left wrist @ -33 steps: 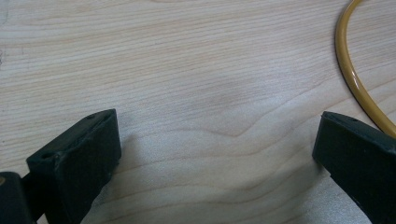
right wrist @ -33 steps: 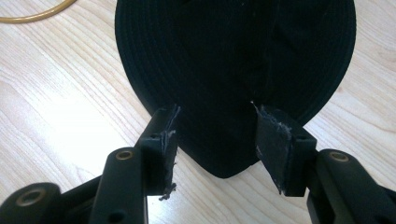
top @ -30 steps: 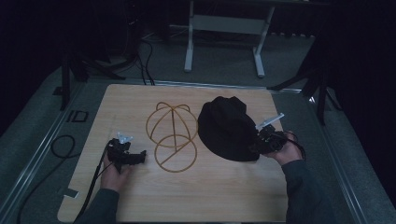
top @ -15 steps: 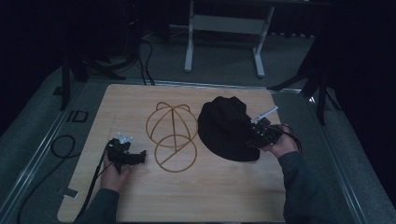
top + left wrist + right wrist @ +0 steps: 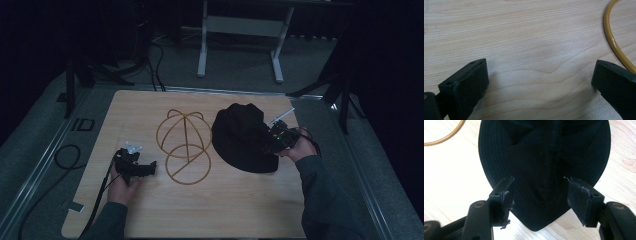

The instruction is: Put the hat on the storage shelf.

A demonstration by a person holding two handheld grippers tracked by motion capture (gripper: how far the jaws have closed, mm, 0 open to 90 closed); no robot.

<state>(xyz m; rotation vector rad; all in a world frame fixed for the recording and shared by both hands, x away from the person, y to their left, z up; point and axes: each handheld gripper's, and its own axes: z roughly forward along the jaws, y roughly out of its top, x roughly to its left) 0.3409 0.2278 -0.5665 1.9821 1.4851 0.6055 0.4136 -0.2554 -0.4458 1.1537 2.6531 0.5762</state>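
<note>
Black hat (image 5: 544, 157) lies on the table's (image 5: 150, 210) right half — its brim between the right gripper's (image 5: 540, 195) wide jaws (left gripper (image 5: 540, 82), open too, idles beside the wire frame (image 5: 184, 145)).

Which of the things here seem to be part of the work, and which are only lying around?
Likely in the work:
- black hat, between the open jaws of the right gripper
- yellow wire frame beside it
- left gripper, open over the table

Only lying around:
- black cable on the floor
- white stand behind
</note>
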